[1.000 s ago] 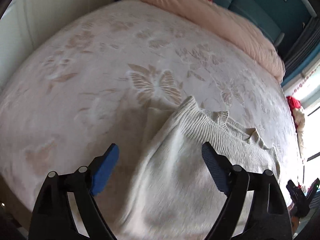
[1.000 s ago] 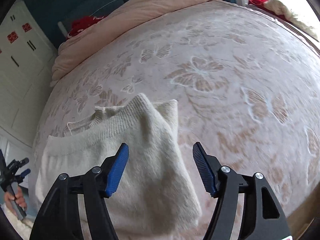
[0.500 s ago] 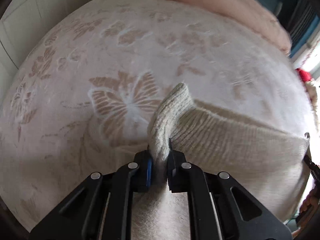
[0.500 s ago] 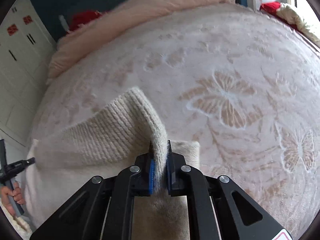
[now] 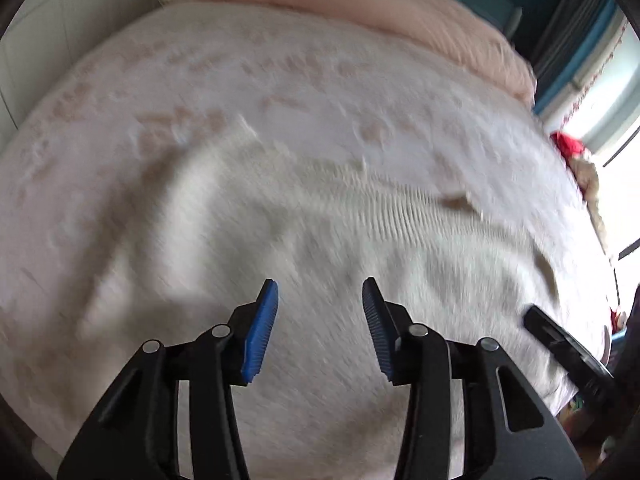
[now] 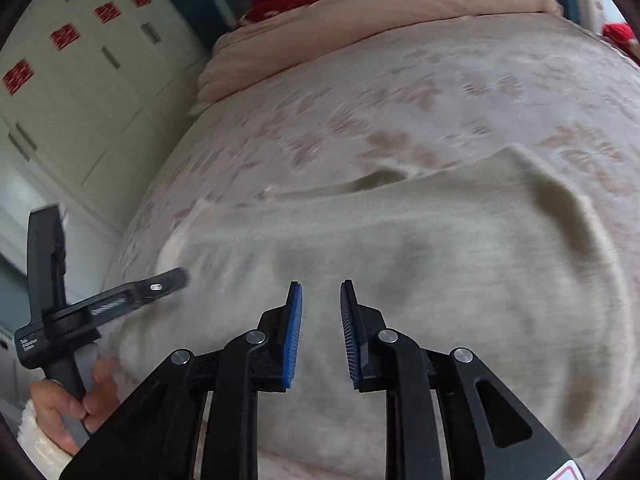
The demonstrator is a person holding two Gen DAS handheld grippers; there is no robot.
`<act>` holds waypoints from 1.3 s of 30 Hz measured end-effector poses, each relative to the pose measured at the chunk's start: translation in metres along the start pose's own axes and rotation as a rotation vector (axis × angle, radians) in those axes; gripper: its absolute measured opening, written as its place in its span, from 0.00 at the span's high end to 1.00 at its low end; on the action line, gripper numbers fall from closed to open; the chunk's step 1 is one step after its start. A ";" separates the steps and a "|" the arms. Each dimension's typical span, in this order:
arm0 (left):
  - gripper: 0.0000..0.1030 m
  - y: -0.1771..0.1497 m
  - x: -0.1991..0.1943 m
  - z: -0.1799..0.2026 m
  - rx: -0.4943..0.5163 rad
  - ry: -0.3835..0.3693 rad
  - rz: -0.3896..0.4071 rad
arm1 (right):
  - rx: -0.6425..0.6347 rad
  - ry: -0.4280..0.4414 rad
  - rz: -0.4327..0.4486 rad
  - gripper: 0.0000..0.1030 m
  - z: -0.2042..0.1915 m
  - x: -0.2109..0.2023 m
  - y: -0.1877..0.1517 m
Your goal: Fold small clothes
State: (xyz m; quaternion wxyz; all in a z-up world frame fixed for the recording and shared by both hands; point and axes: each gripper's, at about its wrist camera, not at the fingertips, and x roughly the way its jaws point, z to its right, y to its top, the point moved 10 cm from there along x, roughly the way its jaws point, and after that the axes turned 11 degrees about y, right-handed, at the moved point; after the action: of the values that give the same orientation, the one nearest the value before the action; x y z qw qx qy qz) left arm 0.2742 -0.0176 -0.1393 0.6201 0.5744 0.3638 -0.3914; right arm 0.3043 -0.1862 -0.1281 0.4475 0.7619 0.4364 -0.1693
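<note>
My left gripper (image 5: 316, 320) and right gripper (image 6: 320, 328) hover with fingers parted and empty above the cream sweater (image 6: 400, 248), which lies spread on the bed (image 6: 440, 92), apparently for folding; its long axis runs side to side, ribbed edge (image 5: 400, 208) facing the pillows.

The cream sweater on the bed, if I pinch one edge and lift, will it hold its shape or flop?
Probably flop: the sweater lies in soft ripples on the bedspread. Its fuzzy ribbed knit likely grips the pads rather than slipping. It looks bulky, so it may sag.
</note>
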 end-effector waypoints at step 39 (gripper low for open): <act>0.36 -0.061 -0.040 -0.109 -0.363 -0.129 -0.008 | 0.152 -0.284 0.074 0.90 0.070 -0.119 -0.038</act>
State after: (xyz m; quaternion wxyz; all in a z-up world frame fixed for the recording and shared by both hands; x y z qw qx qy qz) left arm 0.2016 0.0912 -0.1379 0.7340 0.4254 0.3903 -0.3578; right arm 0.2159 -0.2970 -0.1095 0.4516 0.7777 0.3262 -0.2914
